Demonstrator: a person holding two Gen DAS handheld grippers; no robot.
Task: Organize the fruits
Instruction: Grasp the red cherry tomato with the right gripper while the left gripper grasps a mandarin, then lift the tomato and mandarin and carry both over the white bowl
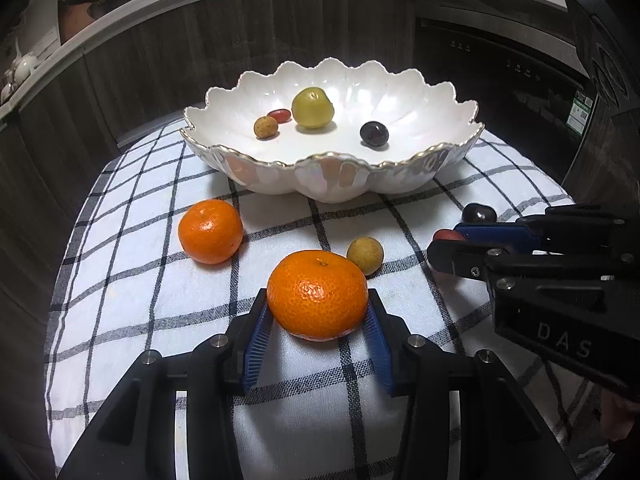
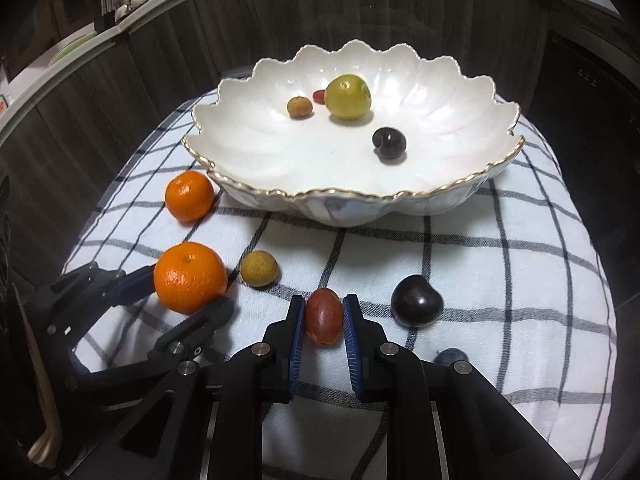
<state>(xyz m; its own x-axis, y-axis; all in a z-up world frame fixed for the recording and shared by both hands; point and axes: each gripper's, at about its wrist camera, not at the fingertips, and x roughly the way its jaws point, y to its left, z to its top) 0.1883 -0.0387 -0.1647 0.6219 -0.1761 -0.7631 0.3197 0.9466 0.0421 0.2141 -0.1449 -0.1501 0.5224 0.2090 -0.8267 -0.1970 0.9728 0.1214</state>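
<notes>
Checked cloth (image 2: 500,248) w/ bowl (image 2: 360,208), loose fruit (image 2: 189,196).

Bowl (image 2: 248,148) stands at the back of the cloth (image 2: 500,248); four fruits lie in it. Before it, left to right: two mandarins (image 2: 190,277), one behind the other; longan (image 2: 259,268); oval fruit (image 2: 324,317); plum (image 2: 416,300).

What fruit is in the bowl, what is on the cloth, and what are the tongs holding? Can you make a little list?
In bowl: green fruit, dark plum, small brown fruit, small red fruit
Loose on cloth: orange, brown fruit, dark plum
Left tongs: shut on big orange
Right tongs: shut on red oval fruit
</notes>
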